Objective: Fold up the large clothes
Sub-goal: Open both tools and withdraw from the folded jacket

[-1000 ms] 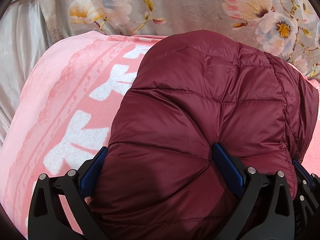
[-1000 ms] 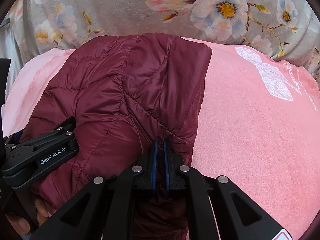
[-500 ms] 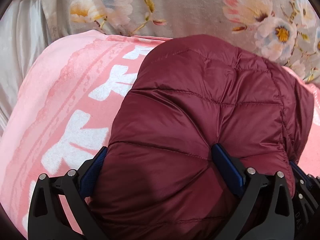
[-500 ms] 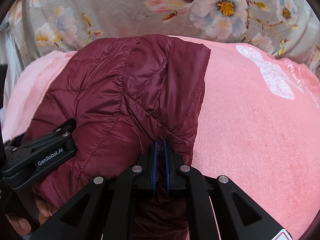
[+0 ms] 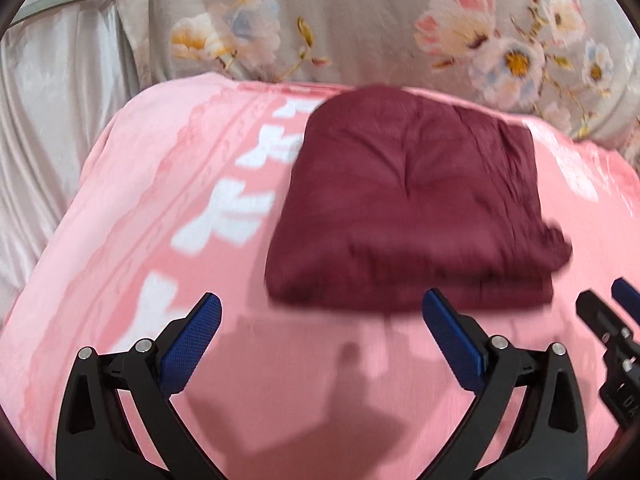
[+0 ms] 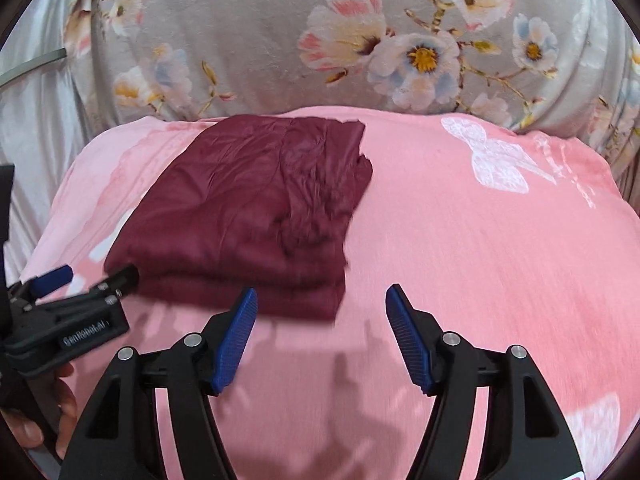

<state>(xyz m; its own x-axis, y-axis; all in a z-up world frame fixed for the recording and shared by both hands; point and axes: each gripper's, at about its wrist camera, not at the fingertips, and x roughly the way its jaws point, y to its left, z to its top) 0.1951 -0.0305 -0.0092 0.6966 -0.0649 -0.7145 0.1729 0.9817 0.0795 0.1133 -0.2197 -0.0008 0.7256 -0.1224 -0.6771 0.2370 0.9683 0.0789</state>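
Lying folded, quilted maroon jacket (image 5: pixel 416 208), squarish.

A: Which surfaces are cloth?

B: The maroon jacket (image 5: pixel 416 208) is quilted cloth with a faint sheen. The pink blanket (image 6: pixel 500 248) under it looks soft, matt and fleecy. The floral fabric (image 6: pixel 280 32) behind is matt; the grey drape (image 5: pixel 52 120) is satiny and glossy.

A: And the tools?

B: The left gripper (image 5: pixel 320 344) and right gripper (image 6: pixel 320 328) show black matt plastic, shiny metal rivets and blue ribbed pads (image 6: pixel 236 344).
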